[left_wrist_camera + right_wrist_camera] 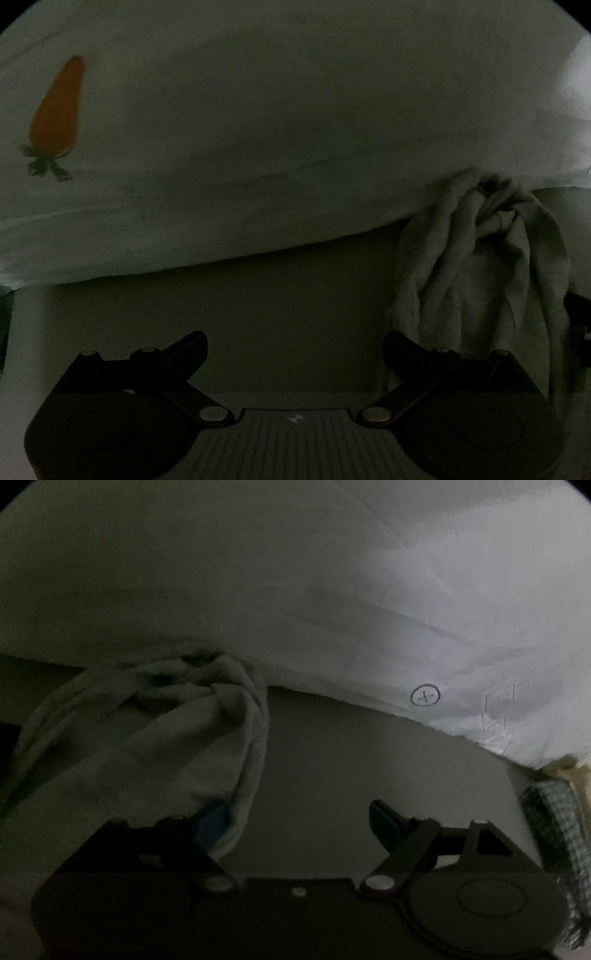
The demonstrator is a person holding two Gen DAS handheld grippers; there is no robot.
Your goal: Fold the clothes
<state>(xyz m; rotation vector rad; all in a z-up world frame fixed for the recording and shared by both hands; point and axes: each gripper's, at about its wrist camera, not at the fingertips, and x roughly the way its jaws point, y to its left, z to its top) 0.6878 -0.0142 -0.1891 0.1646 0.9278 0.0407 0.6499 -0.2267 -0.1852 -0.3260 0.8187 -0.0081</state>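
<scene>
Folding: white shirt (277,147) spread on table (258,314)
Left gripper (295,343): fingers wide, empty
Right gripper (295,819): fingers wide, bunched sleeve (166,731) draped on one
Tip: pinch the hem flat, lift evenly

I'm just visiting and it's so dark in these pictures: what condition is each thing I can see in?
White cloth with carrot print: spread out, edge lying on the table.
Bunched grey cloth: crumpled, twisted, unfolded.
Left tongs: open, nothing between them.
Right tongs: open, grey cloth draped against one finger.
Checked fabric: at the edge, state unclear.
</scene>
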